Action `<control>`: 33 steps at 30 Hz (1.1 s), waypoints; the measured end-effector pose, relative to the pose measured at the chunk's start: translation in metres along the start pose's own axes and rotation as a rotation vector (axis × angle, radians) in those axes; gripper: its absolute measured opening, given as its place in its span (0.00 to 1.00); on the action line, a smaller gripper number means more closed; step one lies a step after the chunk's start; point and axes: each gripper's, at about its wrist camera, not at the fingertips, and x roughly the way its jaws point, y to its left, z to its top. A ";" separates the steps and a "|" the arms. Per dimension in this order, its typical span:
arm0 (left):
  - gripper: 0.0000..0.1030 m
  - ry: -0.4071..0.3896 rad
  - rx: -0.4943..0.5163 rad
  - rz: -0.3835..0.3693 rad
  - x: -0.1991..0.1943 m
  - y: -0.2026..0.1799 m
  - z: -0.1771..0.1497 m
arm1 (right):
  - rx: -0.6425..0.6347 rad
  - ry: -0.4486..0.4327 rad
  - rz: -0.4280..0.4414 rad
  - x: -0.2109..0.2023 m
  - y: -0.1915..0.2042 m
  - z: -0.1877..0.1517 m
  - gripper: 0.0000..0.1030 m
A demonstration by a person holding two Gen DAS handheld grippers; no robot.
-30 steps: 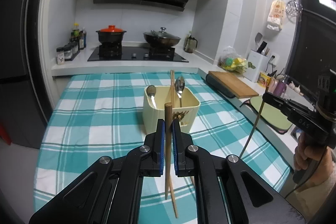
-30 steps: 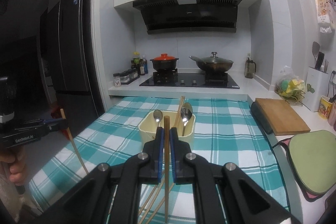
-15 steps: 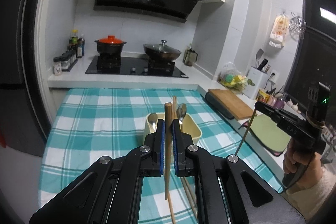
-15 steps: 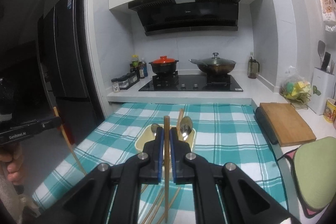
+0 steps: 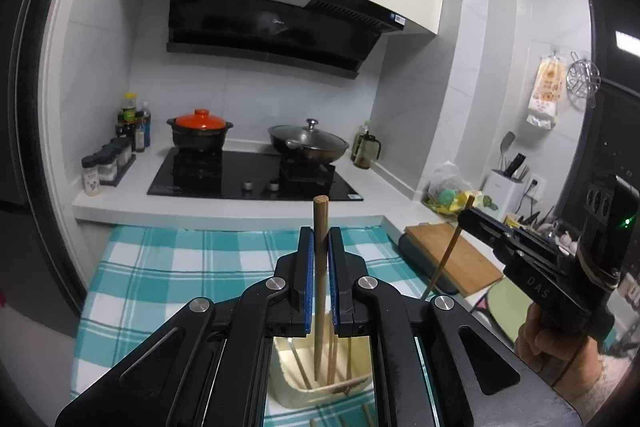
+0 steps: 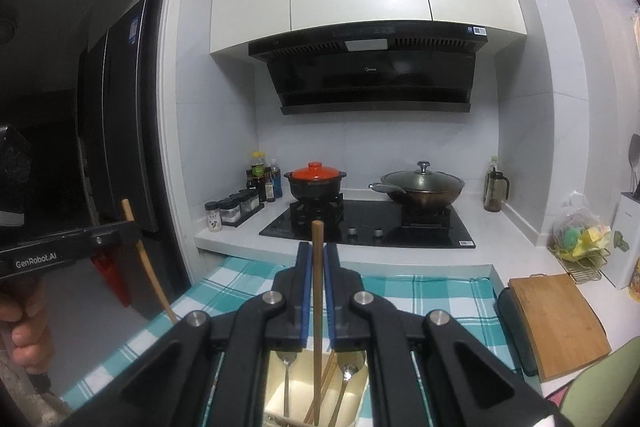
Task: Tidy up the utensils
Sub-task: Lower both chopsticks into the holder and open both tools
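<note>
table (image 5: 160, 267): teal-check cloth, runs up to the white stove ledge w/ hob behind; cutting board (image 5: 452, 259) off to the right.
holder (image 6: 296, 391): cream utensil box on the table, right under both tongs; already has 2 spoons (image 6: 348, 375) + a few chopsticks leaning inside. Loose chopsticks (image 5: 366, 417) lie on the cloth in front of it.
left tongs (image 5: 320, 267): clamped on a chopstick (image 5: 320, 251) — stick about upright, lower tip looks to be over or inside the box mouth; can't tell if it touches bottom.
right tongs (image 6: 316, 279): clamped on a 2nd chopstick (image 6: 317, 307), also near vertical, tip low in the box betw. the spoons.
step (my read): drop both sticks into the holder.
how to do it well: keep sticks vertical, centre tips over a free gap — not on spoon bowls — lower before letting go so they don't bounce out or tip the light box.
</note>
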 end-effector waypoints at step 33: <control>0.98 0.185 0.188 0.285 -0.055 0.017 -0.102 | 0.053 0.199 0.025 0.025 -0.018 -0.034 0.75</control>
